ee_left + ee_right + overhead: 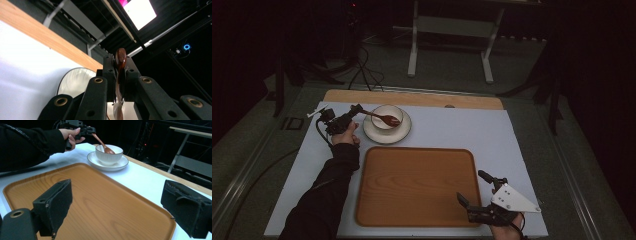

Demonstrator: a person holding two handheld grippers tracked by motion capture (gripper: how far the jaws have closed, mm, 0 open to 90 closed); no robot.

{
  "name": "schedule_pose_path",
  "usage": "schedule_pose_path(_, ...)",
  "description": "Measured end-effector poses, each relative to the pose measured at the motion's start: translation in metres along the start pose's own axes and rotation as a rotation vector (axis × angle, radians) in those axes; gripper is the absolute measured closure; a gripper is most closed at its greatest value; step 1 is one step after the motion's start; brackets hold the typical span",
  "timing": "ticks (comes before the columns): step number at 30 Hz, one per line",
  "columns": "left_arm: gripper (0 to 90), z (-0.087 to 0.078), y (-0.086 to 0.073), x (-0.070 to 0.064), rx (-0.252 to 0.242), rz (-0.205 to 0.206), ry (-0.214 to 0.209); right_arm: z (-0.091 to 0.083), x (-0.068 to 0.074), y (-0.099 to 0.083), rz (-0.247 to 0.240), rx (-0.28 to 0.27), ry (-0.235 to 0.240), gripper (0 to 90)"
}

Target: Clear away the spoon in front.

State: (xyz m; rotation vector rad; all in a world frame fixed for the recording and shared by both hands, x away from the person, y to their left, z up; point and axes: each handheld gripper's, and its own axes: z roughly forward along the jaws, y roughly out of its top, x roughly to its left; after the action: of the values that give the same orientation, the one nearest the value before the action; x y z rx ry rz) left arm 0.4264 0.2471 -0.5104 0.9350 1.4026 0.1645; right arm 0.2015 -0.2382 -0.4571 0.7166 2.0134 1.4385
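Left gripper [357,109]: up in the upper left of the high view, clamped on the handle of the wooden spoon [384,118]; in the left gripper view the handle [120,65] stands pinched between the two black jaws.
Spoon: reddish-brown, slanting down from the jaws, its head inside the bowl [387,117]; in the right gripper view the spoon [103,145] dips over the bowl's near rim.
Bowl: white, sitting on the white saucer [404,133], upper centre of the high view, just behind the tray.
Tray [412,185]: wooden, rounded corners, bare, taking up the lower middle of the high view; in the right gripper view it [100,202] spreads across the lower half.
Right gripper [473,189]: lower right of the high view, at the tray's right edge, jaws spread wide with nothing between them; the right gripper view has one pad low left, one low right, tray between.
Left hand [346,134]: wrapped round the gripper grip, dark sleeve running to the bottom left.
Table [462,127]: white sheet on top, wooden strip along the far edge.
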Motion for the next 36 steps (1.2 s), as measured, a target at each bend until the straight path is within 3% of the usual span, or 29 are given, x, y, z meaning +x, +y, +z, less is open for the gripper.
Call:
schedule_pose_path(11,84.4,-0.011,0.026,-0.022,-0.022,0.115,-0.007,-0.001,0.0,0.001,0.0,-0.007,-0.001,11.0)
schedule_pose_path(18,84.4,-0.019,0.042,-0.041,-0.005,0.193,-0.02,-0.001,-0.001,0.002,0.001,-0.011,-0.006,11.1)
schedule_pose_path(26,84.5,-0.032,0.058,-0.057,0.064,0.28,-0.032,-0.001,0.0,0.002,-0.003,-0.012,-0.01,11.0)
schedule_pose_path(36,84.5,-0.043,0.071,-0.071,0.177,0.389,-0.081,0.0,0.001,0.003,-0.008,-0.011,-0.002,10.9)
